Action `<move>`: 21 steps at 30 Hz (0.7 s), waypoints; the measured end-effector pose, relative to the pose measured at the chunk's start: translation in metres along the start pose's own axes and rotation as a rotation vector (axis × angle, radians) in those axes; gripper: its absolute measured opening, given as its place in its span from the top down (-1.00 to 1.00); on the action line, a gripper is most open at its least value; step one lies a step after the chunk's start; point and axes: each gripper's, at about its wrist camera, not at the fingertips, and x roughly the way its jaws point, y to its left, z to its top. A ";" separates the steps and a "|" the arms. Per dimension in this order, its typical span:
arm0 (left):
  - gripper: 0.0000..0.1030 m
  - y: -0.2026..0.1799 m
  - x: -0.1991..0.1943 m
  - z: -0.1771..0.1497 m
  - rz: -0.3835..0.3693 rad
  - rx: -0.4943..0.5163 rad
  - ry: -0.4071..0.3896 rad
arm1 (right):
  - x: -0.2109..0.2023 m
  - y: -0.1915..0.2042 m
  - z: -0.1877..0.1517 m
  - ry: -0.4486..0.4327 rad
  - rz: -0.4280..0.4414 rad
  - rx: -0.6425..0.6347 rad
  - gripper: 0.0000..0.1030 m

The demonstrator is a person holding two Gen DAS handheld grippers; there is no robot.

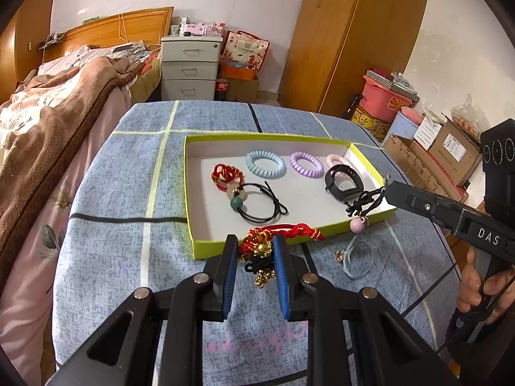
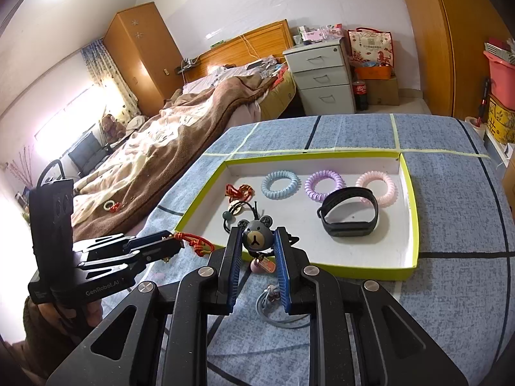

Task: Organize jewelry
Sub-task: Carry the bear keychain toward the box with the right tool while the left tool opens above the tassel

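My left gripper (image 1: pixel 256 247) is clamped on a red knot bracelet (image 1: pixel 257 243) with gold beads, its red cord (image 1: pixel 299 229) trailing over the near rim of the tray (image 1: pixel 206 247) just ahead; my right gripper (image 2: pixel 256 241) is clamped on a bear-head hair tie (image 2: pixel 256 233), a pink charm (image 2: pixel 257 267) dangling below. Beneath my right jaws a grey hair tie (image 2: pixel 273 308) lies on the blue cloth (image 2: pixel 450 305); beyond, in the tray, sit a black band (image 2: pixel 349 212) and three coil ties, blue (image 2: pixel 280 184), purple (image 2: pixel 323 186) and pink (image 2: pixel 376 188).
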 end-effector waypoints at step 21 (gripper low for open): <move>0.55 0.010 0.007 -0.024 -0.018 -0.013 0.046 | 0.011 0.001 -0.006 0.030 0.036 0.003 0.59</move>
